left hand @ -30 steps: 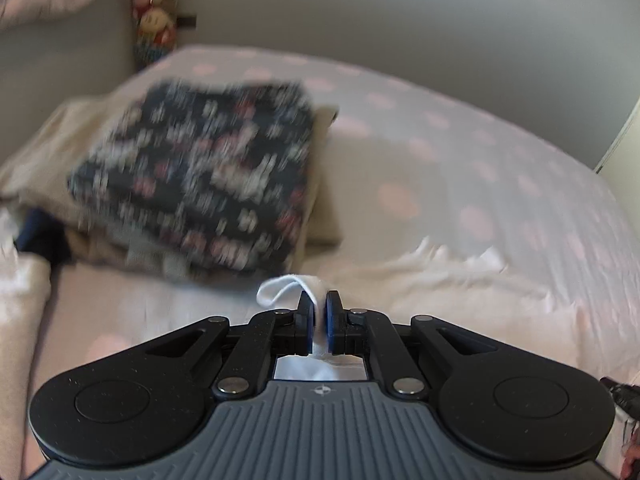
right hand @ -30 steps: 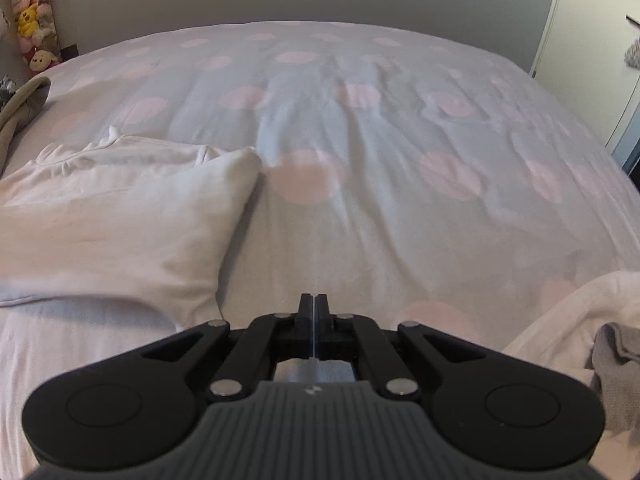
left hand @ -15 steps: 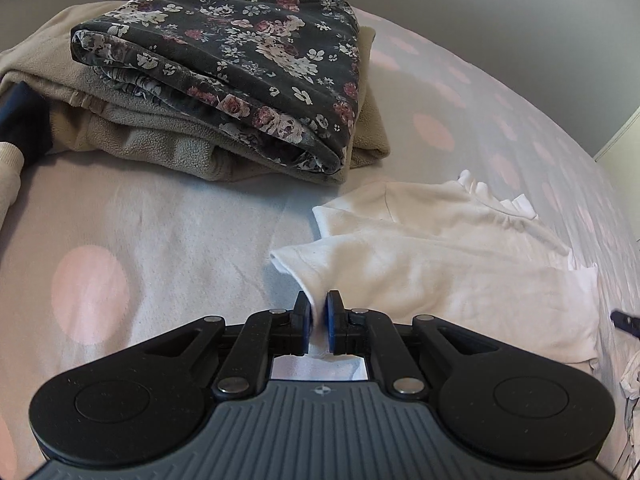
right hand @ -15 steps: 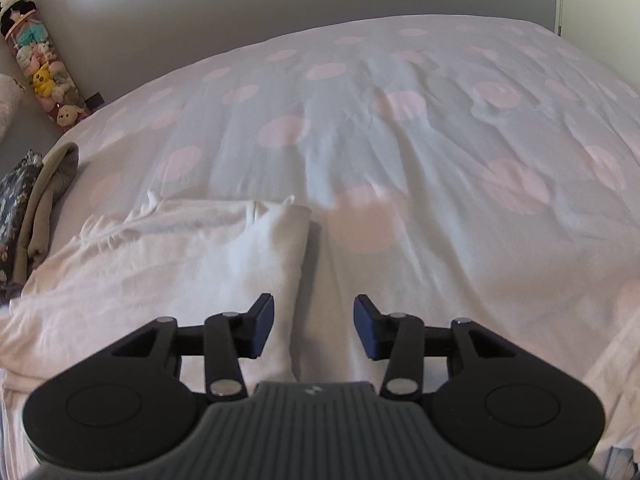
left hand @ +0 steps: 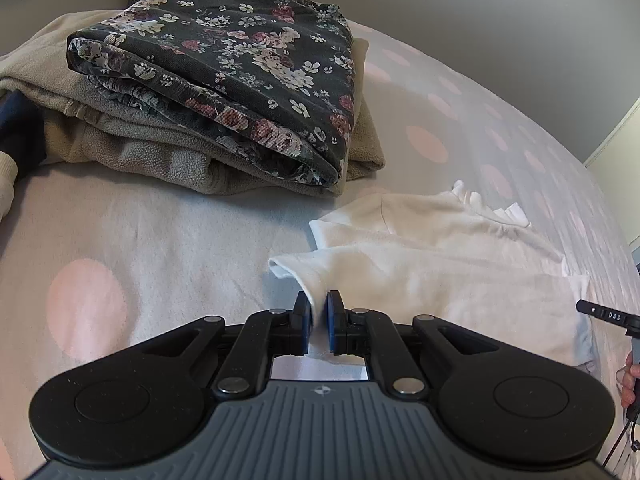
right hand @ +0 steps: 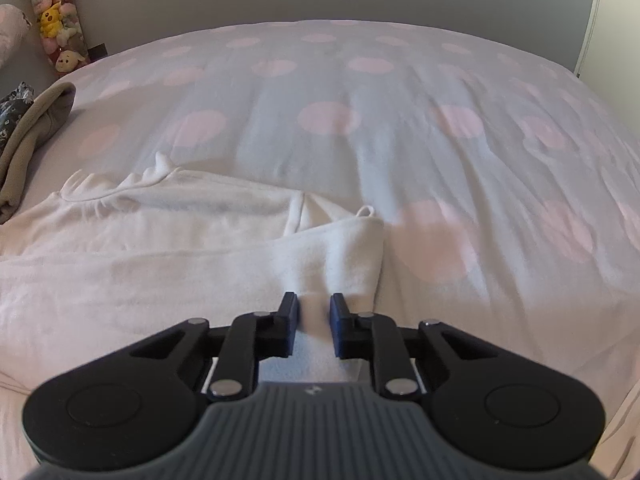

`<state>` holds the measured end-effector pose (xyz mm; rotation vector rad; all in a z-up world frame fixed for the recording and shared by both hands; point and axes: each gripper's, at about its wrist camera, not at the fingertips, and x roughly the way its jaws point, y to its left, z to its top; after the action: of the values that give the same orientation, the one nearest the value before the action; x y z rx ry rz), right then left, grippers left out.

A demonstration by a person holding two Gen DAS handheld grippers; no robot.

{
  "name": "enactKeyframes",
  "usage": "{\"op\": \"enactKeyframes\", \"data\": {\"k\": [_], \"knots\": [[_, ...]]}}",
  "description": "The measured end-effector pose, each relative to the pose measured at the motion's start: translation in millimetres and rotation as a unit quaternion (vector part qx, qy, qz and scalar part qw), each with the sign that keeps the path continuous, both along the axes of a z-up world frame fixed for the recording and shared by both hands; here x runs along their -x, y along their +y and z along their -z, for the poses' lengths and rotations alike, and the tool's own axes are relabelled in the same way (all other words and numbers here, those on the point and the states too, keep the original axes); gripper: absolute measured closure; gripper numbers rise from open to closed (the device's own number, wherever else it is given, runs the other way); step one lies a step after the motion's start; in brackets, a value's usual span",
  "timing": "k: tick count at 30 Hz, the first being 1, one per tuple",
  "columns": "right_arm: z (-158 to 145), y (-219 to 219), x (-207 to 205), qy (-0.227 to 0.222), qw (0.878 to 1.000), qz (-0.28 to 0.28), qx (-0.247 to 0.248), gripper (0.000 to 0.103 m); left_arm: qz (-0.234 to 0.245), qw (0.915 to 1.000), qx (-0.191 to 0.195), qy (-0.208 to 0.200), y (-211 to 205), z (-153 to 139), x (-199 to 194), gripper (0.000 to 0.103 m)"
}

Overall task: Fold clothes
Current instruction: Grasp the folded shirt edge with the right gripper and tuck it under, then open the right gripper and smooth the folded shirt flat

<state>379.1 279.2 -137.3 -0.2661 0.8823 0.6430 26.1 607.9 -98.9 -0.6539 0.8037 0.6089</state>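
A white garment (left hand: pixel 440 264) lies partly folded on the pink-dotted bed sheet (left hand: pixel 120 240). My left gripper (left hand: pixel 319 300) is shut on a pinch of its left edge, low over the sheet. In the right wrist view the same white garment (right hand: pixel 160 248) spreads to the left. My right gripper (right hand: pixel 314 304) has the garment's right corner bunched between its blue pads, and its jaws are closing on it. A small loop of fabric (right hand: pixel 366 211) sticks up at that corner.
A pile of folded clothes stands at the back left: a dark floral piece (left hand: pixel 240 60) on beige fleece (left hand: pixel 140 152). Plush toys (right hand: pixel 56 20) hang by the grey wall. A hand (left hand: pixel 630 380) shows at the right edge. Open dotted sheet (right hand: pixel 440 120) stretches right.
My left gripper came down to the bed with the white fabric in it. My right gripper opened, slid left over the garment's corner and closed on it.
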Motion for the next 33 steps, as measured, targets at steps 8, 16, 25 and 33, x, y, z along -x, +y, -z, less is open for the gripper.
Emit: {"op": "enactKeyframes", "data": {"k": [8,16,25,33], "knots": [[-22.9,-21.6,-20.0,-0.021,0.999,0.037,-0.016,0.096,0.026,0.9996,-0.003,-0.012,-15.8,-2.5,-10.0,0.098],[-1.9,-38.3,-33.2,0.009,0.999,0.036,-0.023,0.095,0.042,0.9984,-0.006,0.038,-26.9,30.6,-26.6,0.098],[-24.4,-76.5,-2.9,0.016,0.998,0.007,-0.064,0.069,0.035,0.9992,-0.011,0.015,-34.7,29.9,-11.4,0.08],[-13.2,-92.9,64.6,-0.004,0.997,-0.068,-0.036,0.049,0.016,0.9989,-0.044,0.005,-76.8,14.3,25.6,0.056]]}}
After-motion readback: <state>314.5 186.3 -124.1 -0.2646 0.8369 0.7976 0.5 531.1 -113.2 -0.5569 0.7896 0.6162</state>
